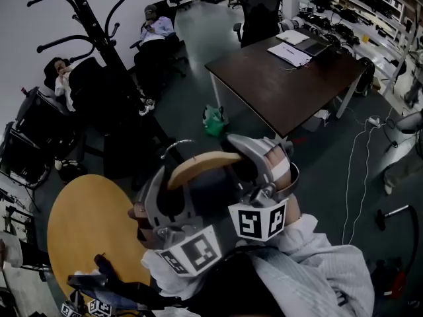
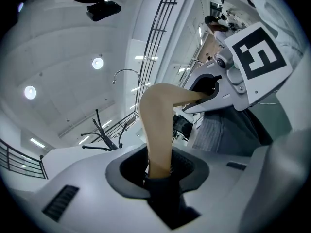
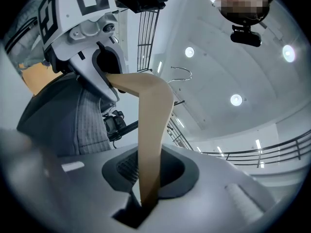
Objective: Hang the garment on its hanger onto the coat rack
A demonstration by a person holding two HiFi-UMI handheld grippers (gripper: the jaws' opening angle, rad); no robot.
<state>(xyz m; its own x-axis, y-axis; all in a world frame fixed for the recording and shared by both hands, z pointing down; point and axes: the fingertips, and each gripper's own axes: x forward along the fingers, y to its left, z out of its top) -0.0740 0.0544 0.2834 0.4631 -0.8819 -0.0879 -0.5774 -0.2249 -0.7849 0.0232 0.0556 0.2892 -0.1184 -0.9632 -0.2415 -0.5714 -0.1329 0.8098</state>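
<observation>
Curved pale wooden hanger (image 1: 201, 164), dark garment (image 1: 208, 193) draped — clamped at each arm by left gripper (image 2: 158, 171) and right gripper (image 3: 148, 193), presumably steadying its hook (image 1: 175, 144) for black branched coat rack (image 1: 92, 18).

Wooden hanger (image 3: 151, 123) stands clamped between the jaws of right gripper (image 3: 148, 171). Its other arm runs up-left into left gripper (image 3: 108, 73), which also grips it. Wire hook (image 3: 182, 72) sticks up past the bend. Grey ribbed fabric (image 3: 90, 123) at left, possibly the garment. Ceiling lights (image 3: 236, 99) behind.
</observation>
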